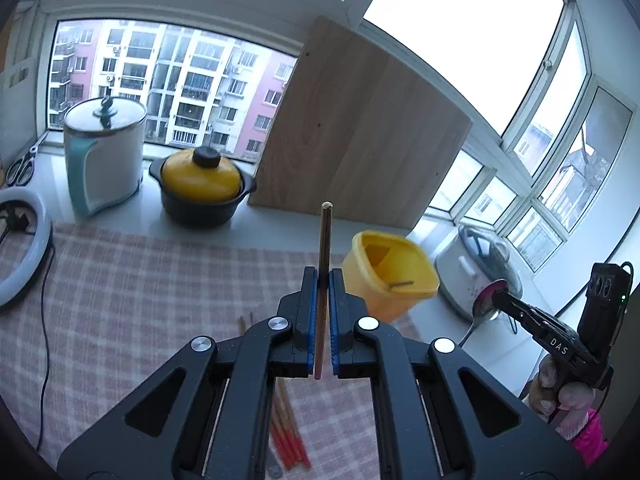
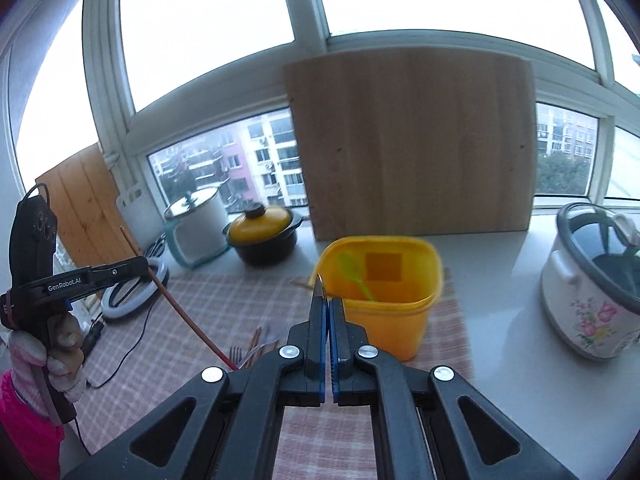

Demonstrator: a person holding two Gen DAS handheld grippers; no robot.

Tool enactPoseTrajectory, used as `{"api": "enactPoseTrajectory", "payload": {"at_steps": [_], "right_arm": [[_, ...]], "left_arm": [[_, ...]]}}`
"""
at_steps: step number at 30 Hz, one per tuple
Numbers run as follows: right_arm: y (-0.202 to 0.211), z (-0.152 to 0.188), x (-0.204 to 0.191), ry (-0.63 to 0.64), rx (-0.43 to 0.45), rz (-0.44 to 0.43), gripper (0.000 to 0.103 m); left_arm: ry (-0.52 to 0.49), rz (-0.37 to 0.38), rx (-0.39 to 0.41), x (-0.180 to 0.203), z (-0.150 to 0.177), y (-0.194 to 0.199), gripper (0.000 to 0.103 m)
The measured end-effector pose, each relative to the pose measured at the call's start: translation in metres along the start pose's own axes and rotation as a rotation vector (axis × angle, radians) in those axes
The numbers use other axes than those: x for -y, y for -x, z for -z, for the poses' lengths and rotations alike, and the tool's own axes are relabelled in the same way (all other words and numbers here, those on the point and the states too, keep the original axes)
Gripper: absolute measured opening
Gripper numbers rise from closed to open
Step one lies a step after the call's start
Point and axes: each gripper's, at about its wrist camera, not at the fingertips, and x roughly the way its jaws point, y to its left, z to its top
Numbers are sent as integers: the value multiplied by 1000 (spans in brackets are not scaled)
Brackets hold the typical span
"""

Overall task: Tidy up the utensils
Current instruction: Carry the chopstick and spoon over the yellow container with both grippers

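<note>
A bright kitchen corner wrapped in windows

White-framed windows [image 1: 460, 40] curve around the corner, their upper panes blown out by pale daylight, while the lower panes [image 1: 172, 84] show pink and white apartment blocks outside (balconies and air-conditioning units are visible on them). A white sill [image 1: 248, 168] runs beneath them and meets the tabletop [image 2: 500, 340], which is light grey and partly covered by a pink checked cloth [image 1: 140, 288]. A knotty wooden panel [image 2: 84, 204] stands at the far left.
</note>
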Motion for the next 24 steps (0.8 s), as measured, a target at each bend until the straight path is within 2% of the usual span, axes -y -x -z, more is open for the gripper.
{"api": "enactPoseTrajectory", "payload": {"at_steps": [9, 24], "right_arm": [[11, -27, 29, -19, 66, 57, 0], [0, -63, 57, -54, 134, 114, 0]], "left_arm": [[-5, 31, 58, 17, -32, -9, 3], [-55, 58, 93, 55, -72, -35, 3]]}}
